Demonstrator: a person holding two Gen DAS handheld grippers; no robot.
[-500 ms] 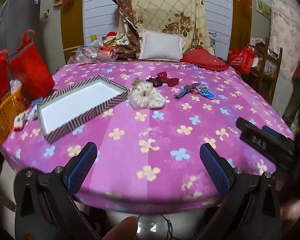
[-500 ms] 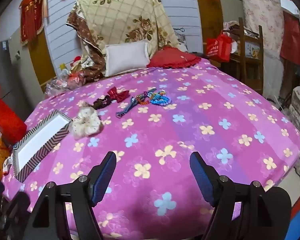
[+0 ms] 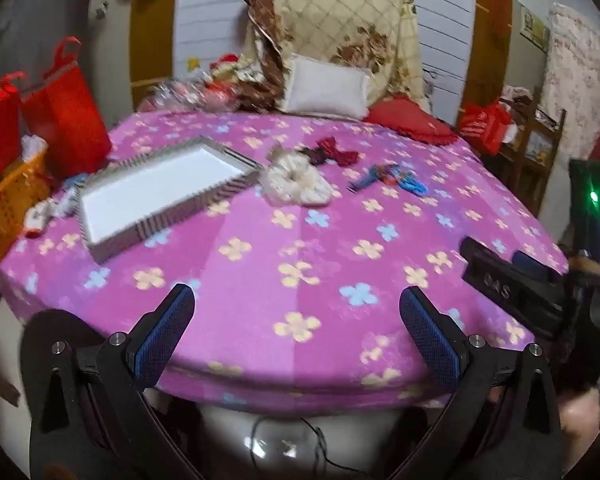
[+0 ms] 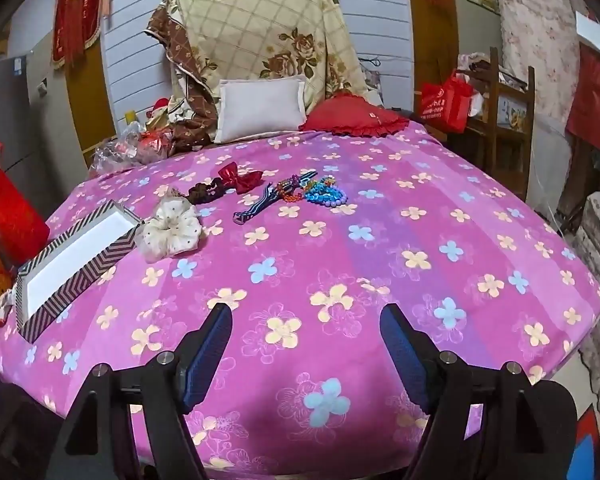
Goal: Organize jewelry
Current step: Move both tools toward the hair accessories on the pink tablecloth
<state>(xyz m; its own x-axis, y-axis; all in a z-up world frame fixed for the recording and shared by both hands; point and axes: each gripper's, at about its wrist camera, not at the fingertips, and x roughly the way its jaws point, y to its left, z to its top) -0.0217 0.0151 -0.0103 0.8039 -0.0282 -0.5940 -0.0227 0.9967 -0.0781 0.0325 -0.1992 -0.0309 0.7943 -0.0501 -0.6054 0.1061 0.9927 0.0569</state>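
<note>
My left gripper [image 3: 296, 320] and right gripper [image 4: 306, 338] had edged closer over the table [image 4: 380, 248], jaws spread, empty. Tray [image 4: 80, 256] awaited; jewelry [image 4: 324, 194] lay untouched.

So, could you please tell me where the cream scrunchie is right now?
The cream scrunchie lies on the pink floral cloth, left of centre in the right wrist view, touching the striped tray's far corner.
</note>
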